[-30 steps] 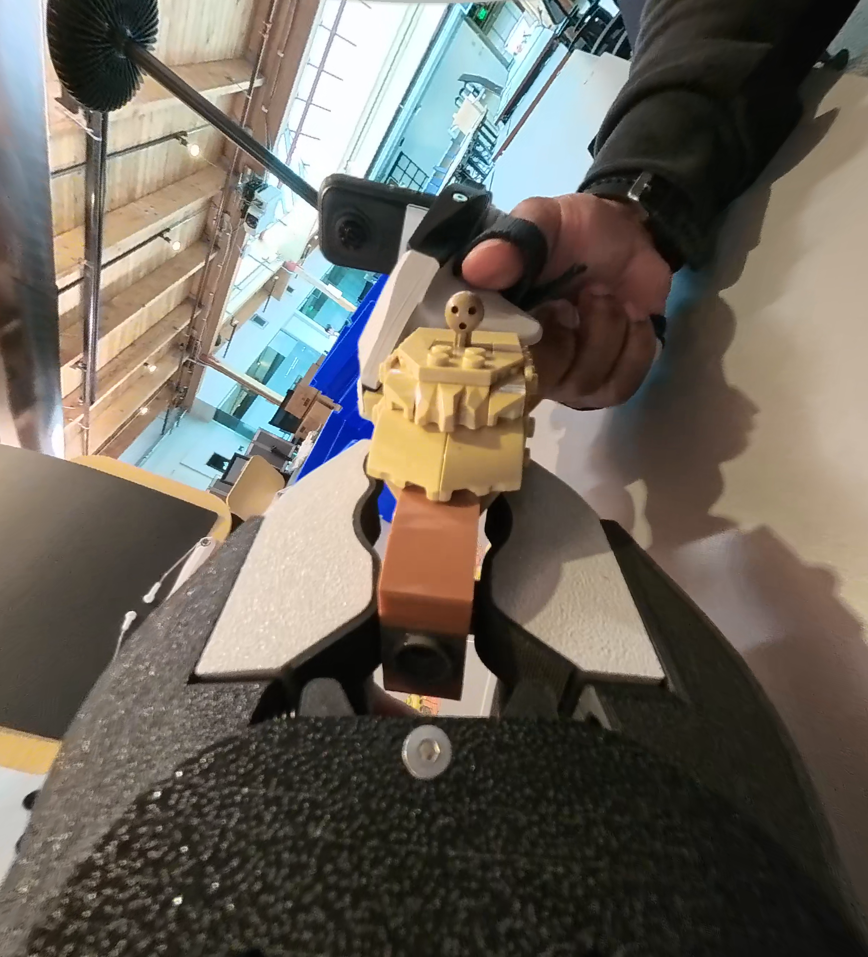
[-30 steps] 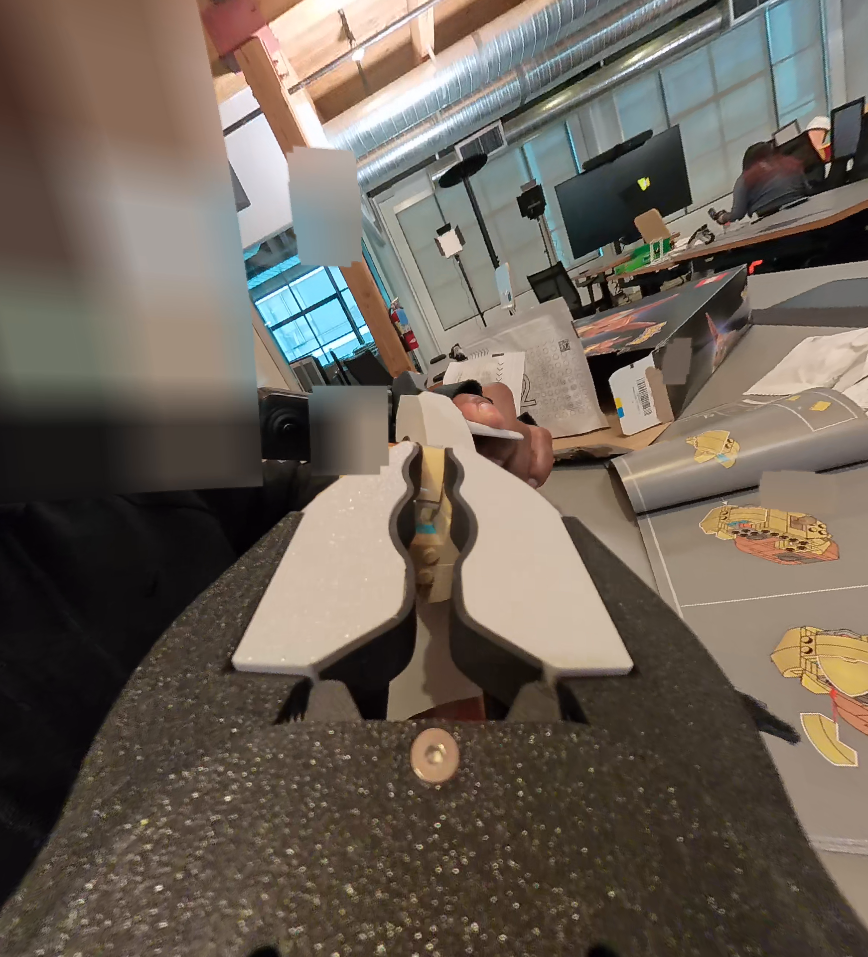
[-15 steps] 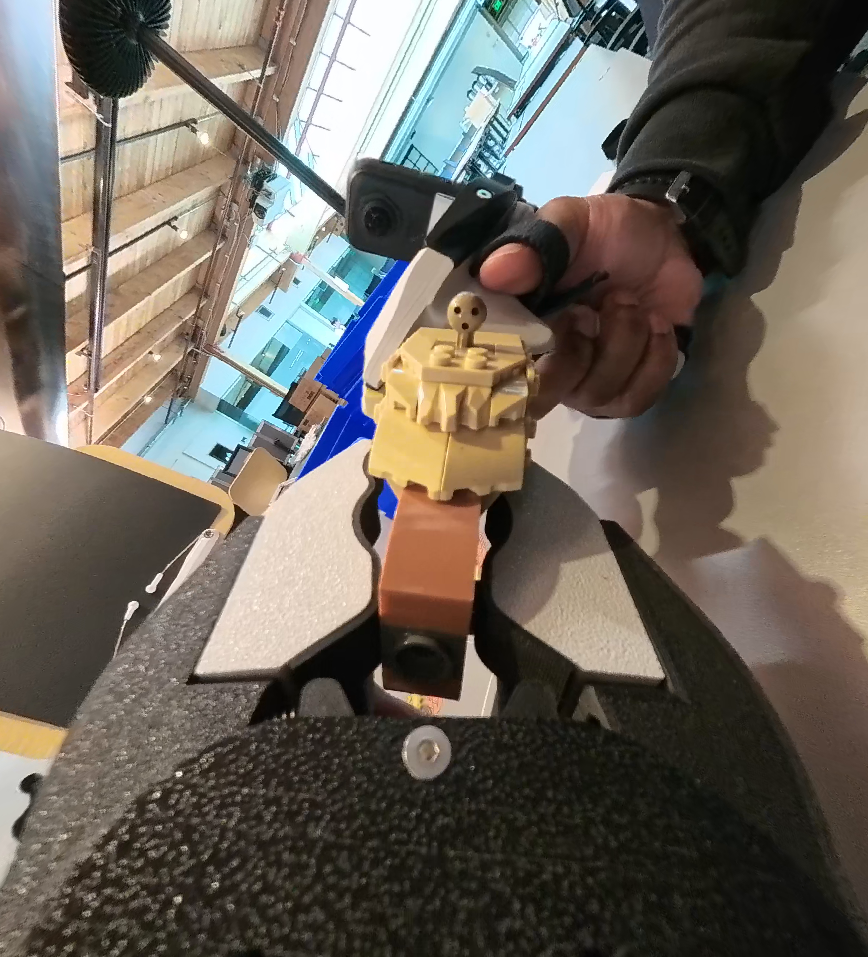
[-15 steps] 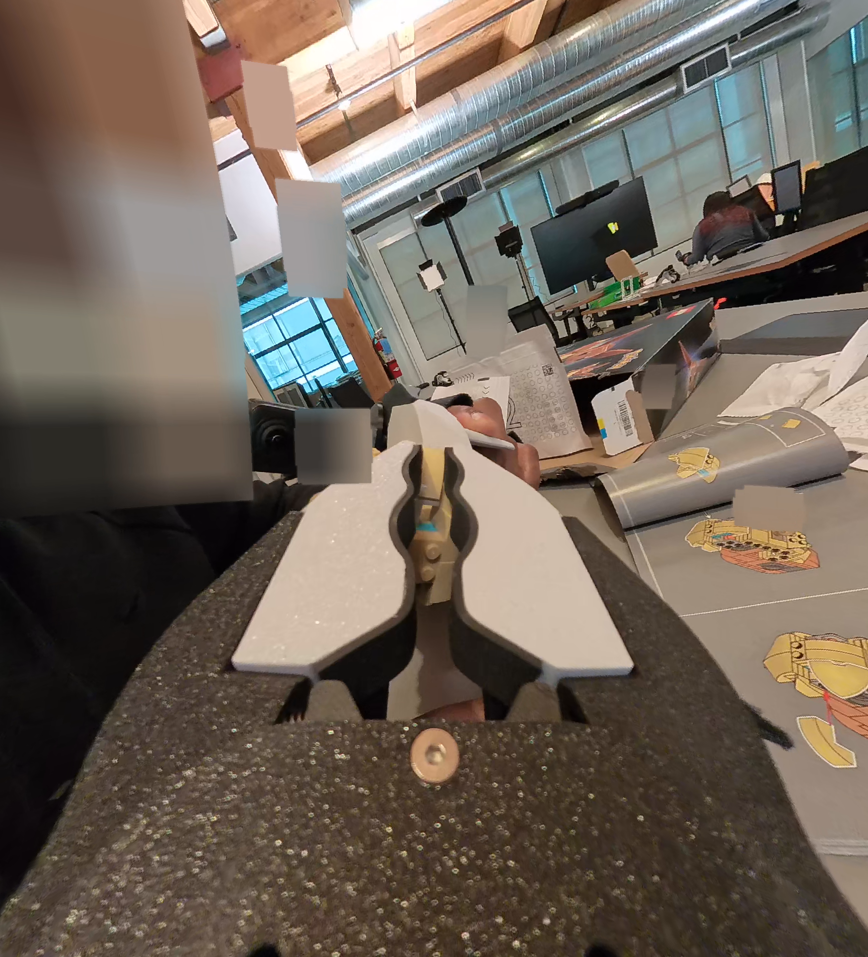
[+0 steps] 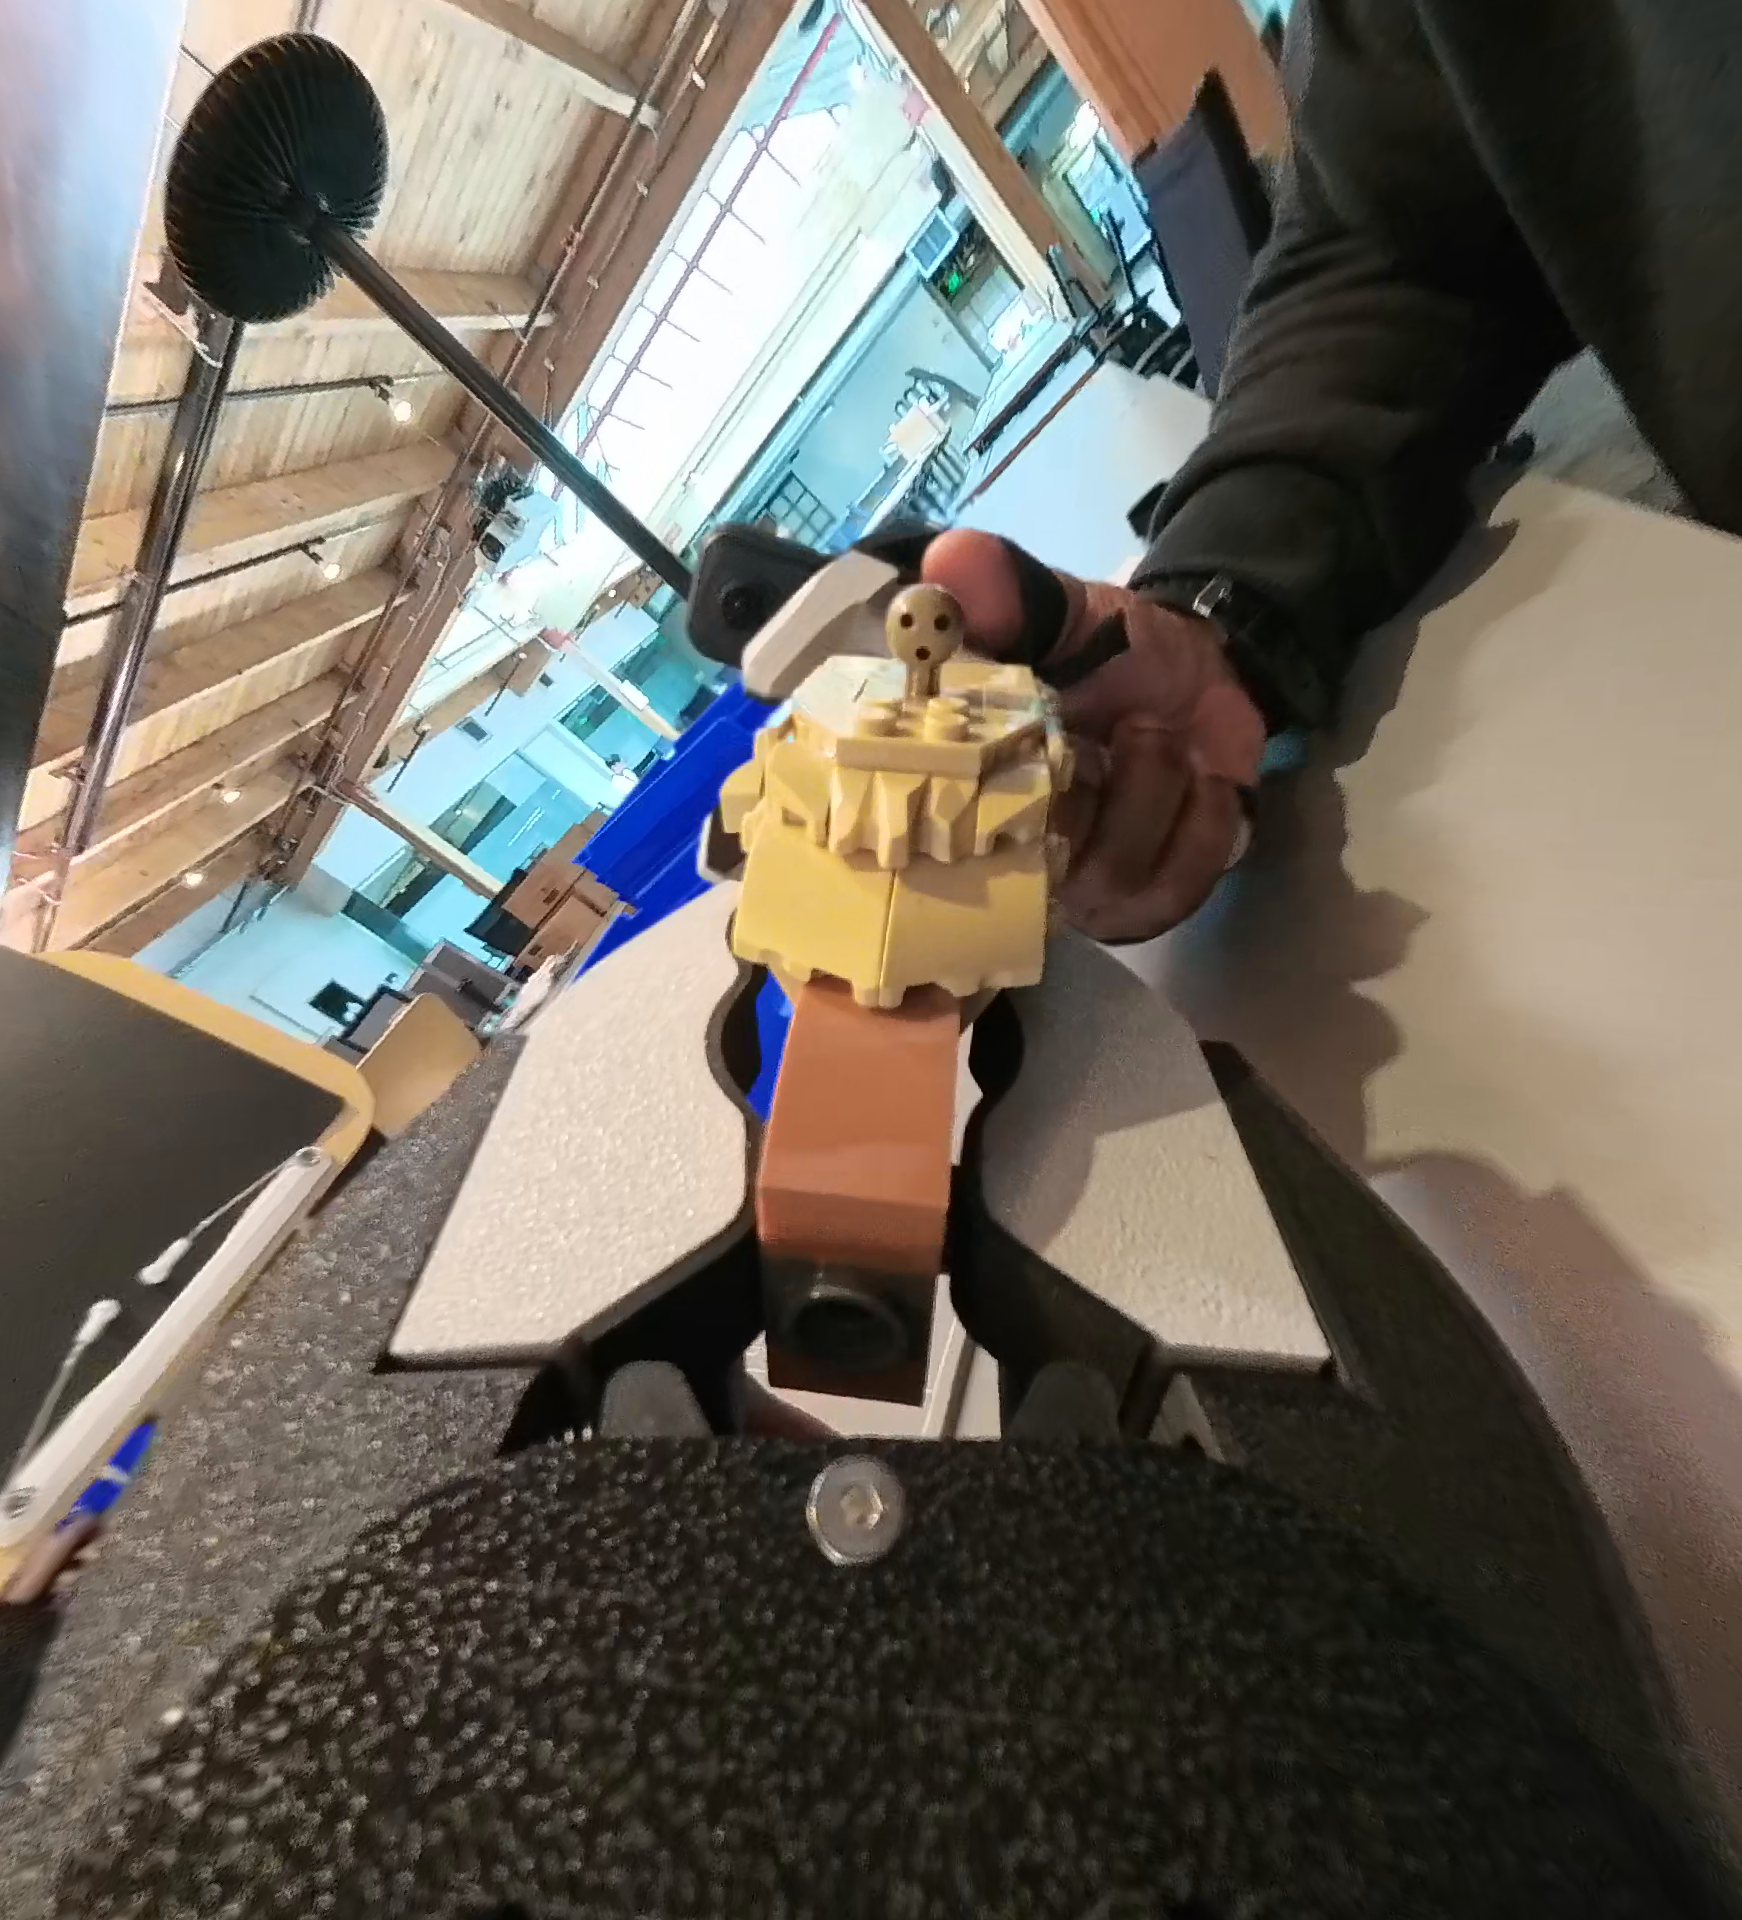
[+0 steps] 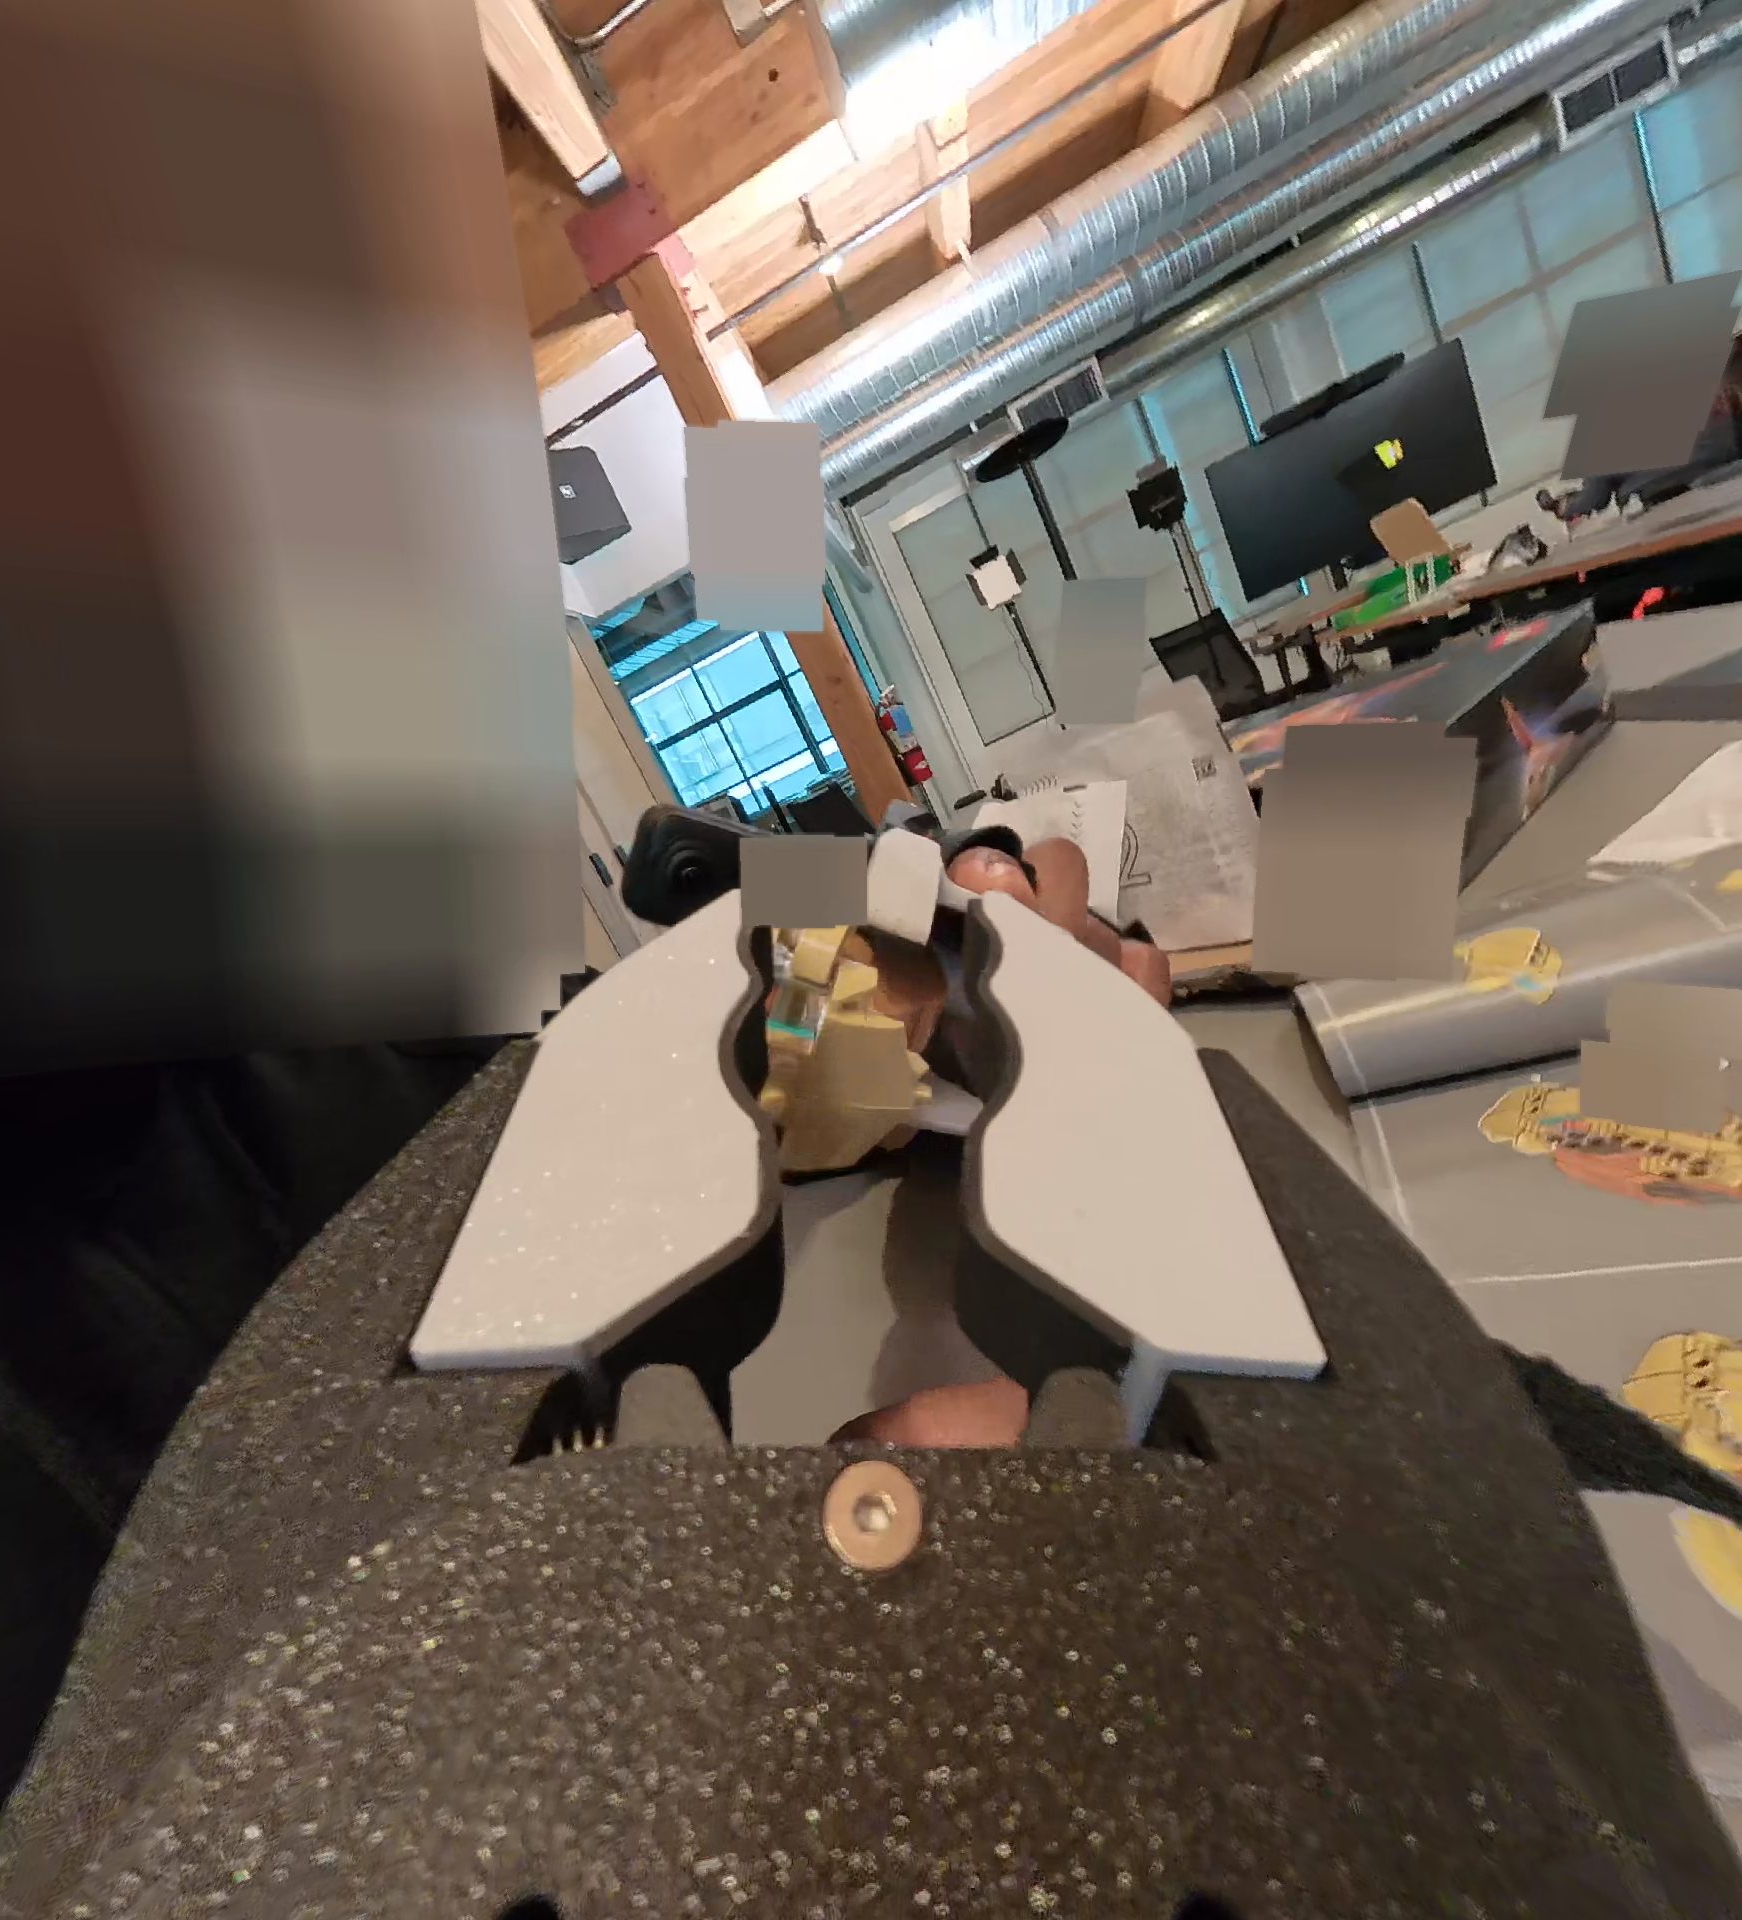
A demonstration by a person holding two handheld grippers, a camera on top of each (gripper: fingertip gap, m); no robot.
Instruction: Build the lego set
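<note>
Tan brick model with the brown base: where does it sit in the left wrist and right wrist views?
Left wrist view: the tan brick model is at centre, its brown base clamped in the left gripper.
Right wrist view: the same model shows just above centre, between the spread fingers of the right gripper.
Shared landmark: the open instruction booklet is in the right view only; the model itself links both views.

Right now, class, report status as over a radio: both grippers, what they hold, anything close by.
Left gripper clamped on brick model by its brown stem. Right gripper open, model between its fingers, unpressed. Instruction sheets on table, clear.
</note>
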